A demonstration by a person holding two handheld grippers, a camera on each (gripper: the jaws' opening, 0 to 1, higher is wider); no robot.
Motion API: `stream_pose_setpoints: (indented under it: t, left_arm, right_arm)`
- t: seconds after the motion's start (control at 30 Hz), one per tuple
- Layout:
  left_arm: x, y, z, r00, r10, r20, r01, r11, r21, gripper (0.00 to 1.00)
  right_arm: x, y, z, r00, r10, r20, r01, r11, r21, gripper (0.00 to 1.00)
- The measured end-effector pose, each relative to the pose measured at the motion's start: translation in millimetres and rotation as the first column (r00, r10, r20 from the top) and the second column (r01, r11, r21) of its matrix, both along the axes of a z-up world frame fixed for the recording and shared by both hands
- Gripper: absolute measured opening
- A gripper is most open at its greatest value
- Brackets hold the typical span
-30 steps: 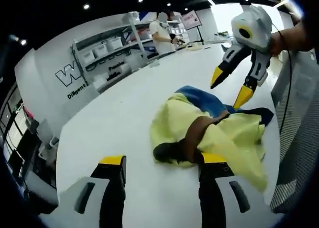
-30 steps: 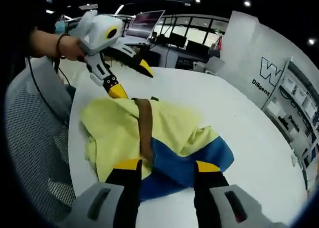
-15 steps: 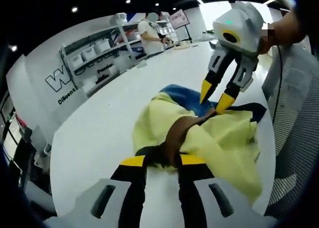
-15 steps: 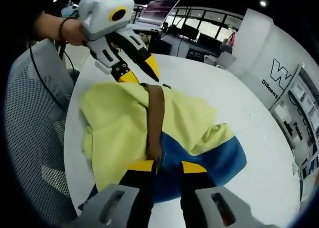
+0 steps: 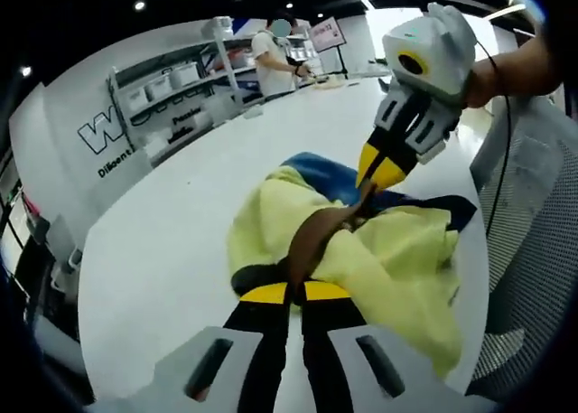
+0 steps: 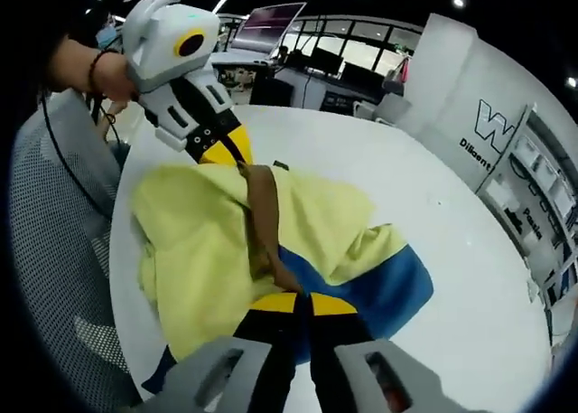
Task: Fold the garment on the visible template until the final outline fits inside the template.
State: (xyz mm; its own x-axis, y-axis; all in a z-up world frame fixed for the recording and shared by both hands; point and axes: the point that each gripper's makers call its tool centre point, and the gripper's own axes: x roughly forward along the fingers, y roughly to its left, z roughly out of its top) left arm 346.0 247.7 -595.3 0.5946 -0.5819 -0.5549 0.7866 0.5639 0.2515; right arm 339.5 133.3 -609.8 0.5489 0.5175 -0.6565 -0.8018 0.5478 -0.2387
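White counter (image 5: 172, 241) carries your crumpled yellow-and-blue garment (image 6: 199, 241), bunched near the edge by the mesh chair (image 6: 54, 250). Your left gripper (image 5: 287, 293) has its jaws pinched on one end of the brown band (image 5: 312, 237); your right gripper (image 6: 301, 303) pinches the other end.

We note a white round table (image 5: 181, 223) in an open hall with a dark ceiling set with small recessed lights (image 5: 139, 5). A white wall with lettering (image 5: 99, 133) carries shelving with bins (image 5: 172, 83), where a person (image 5: 275, 56) stands. Beside the table is a grey mesh chair (image 6: 54, 250); beyond are monitors (image 6: 266, 29) and a glazed partition (image 6: 361, 42).
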Motion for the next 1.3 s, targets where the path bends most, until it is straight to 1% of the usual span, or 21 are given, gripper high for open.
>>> stream_pose_setpoints:
  t: [0.07, 0.1, 0.17, 0.23, 0.33, 0.53, 0.7, 0.73, 0.77, 0.83, 0.9, 0.93, 0.97, 1.0, 1.03, 1.07, 1.1, 1.13, 1.2, 1.27, 1.3]
  left_arm:
    - [0.5, -1, -0.4, 1.0, 0.008, -0.01, -0.008, 1.0, -0.003, 0.0]
    - [1.1, -1, 0.2, 1.0, 0.016, -0.008, -0.016, 1.0, -0.003, 0.0]
    - [2.5, 1, 2.6, 1.0, 0.029, -0.005, -0.029, 1.0, -0.005, 0.0]
    - [4.0, 3, 7.3, 0.999, 0.038, -0.002, -0.038, 0.999, -0.01, 0.0]
    - [6.5, 5, 17.3, 0.999, 0.048, 0.009, -0.048, 0.998, -0.038, 0.0]
    - [9.9, 6, 24.6, 0.998, 0.068, 0.017, -0.067, 0.996, -0.057, 0.0]
    - [14.3, 6, 29.8, 0.997, 0.072, 0.029, -0.07, 0.996, -0.058, 0.0]
    - [15.7, 6, 31.3, 0.997, 0.075, 0.033, -0.073, 0.996, -0.058, 0.0]
    - [18.4, 8, 34.6, 0.995, 0.089, 0.04, -0.087, 0.994, -0.062, 0.0]
    - [19.7, 6, 39.6, 0.995, 0.09, 0.033, -0.087, 0.992, -0.095, 0.0]
    - [22.4, 7, 39.9, 0.995, 0.098, 0.028, -0.095, 0.992, -0.087, 0.0]
    - [22.4, 8, 38.6, 0.995, 0.097, 0.025, -0.095, 0.994, -0.062, 0.0]
    - [25.4, 10, 40.7, 0.995, 0.077, 0.07, -0.076, 0.997, -0.007, 0.0]
    - [26.6, 10, 41.7, 0.994, 0.072, 0.082, -0.072, 0.997, 0.0, 0.0]
    - [27.1, 8, 43.0, 0.994, 0.068, 0.084, -0.068, 0.998, -0.007, 0.0]
    - [27.8, 6, 44.5, 0.995, 0.07, 0.072, -0.068, 0.997, -0.027, 0.0]
    - [28.8, 6, 45.0, 0.995, 0.072, 0.072, -0.07, 0.997, -0.033, 0.0]
    - [31.2, 6, 45.3, 0.994, 0.069, 0.085, -0.067, 0.997, -0.027, 0.0]
    - [34.3, 7, 47.0, 0.994, 0.071, 0.088, -0.07, 0.997, -0.018, 0.0]
    - [37.7, 6, 52.8, 0.991, 0.065, 0.113, -0.062, 0.997, -0.034, 0.0]
    - [40.8, 6, 55.2, 0.989, 0.064, 0.135, -0.06, 0.998, -0.029, 0.0]
  right_arm:
    - [1, -1, 0.2, 1.0, -0.013, -0.013, 0.013, 1.0, 0.009, 0.0]
    - [4, -1, 3.0, 1.0, -0.012, -0.003, 0.012, 1.0, 0.025, 0.0]
    - [5, -2, 5.3, 1.0, -0.012, 0.0, 0.012, 1.0, 0.029, 0.0]
    - [7, -2, 9.9, 1.0, -0.021, 0.007, 0.02, 0.999, 0.044, 0.0]
    - [9, -2, 19.1, 0.999, -0.031, 0.017, 0.03, 0.997, 0.067, 0.0]
    - [18, -4, 31.9, 0.998, -0.062, 0.03, 0.059, 0.992, 0.109, 0.0]
    - [24, -5, 35.5, 0.997, -0.067, 0.041, 0.063, 0.992, 0.105, 0.0]
    - [25, -5, 36.8, 0.997, -0.066, 0.04, 0.062, 0.994, 0.093, 0.0]
    - [28, -7, 39.3, 0.996, -0.077, 0.052, 0.072, 0.993, 0.088, 0.0]
    - [32, -7, 45.8, 0.995, -0.083, 0.061, 0.077, 0.992, 0.099, 0.0]
    - [36, -7, 50.4, 0.994, -0.086, 0.065, 0.078, 0.99, 0.115, 0.0]
    - [37, -7, 51.3, 0.994, -0.088, 0.065, 0.08, 0.99, 0.117, 0.0]
    - [37, -6, 51.8, 0.995, -0.089, 0.05, 0.082, 0.989, 0.126, 0.0]
    - [39, -6, 53.2, 0.993, -0.107, 0.049, 0.099, 0.985, 0.141, 0.0]
    - [40, -7, 54.0, 0.992, -0.113, 0.05, 0.105, 0.983, 0.148, 0.0]
    - [43, -7, 55.9, 0.991, -0.122, 0.055, 0.111, 0.98, 0.163, 0.0]
    - [44, -7, 56.5, 0.991, -0.125, 0.055, 0.114, 0.98, 0.165, 0.0]
    - [46, -7, 57.3, 0.99, -0.131, 0.06, 0.12, 0.979, 0.165, 0.0]
    - [51, -8, 59.9, 0.988, -0.138, 0.067, 0.124, 0.977, 0.173, 0.0]
    - [53, -8, 62.3, 0.987, -0.144, 0.067, 0.13, 0.975, 0.178, 0.0]
    - [55, -9, 64.2, 0.986, -0.15, 0.069, 0.136, 0.974, 0.184, 0.0]
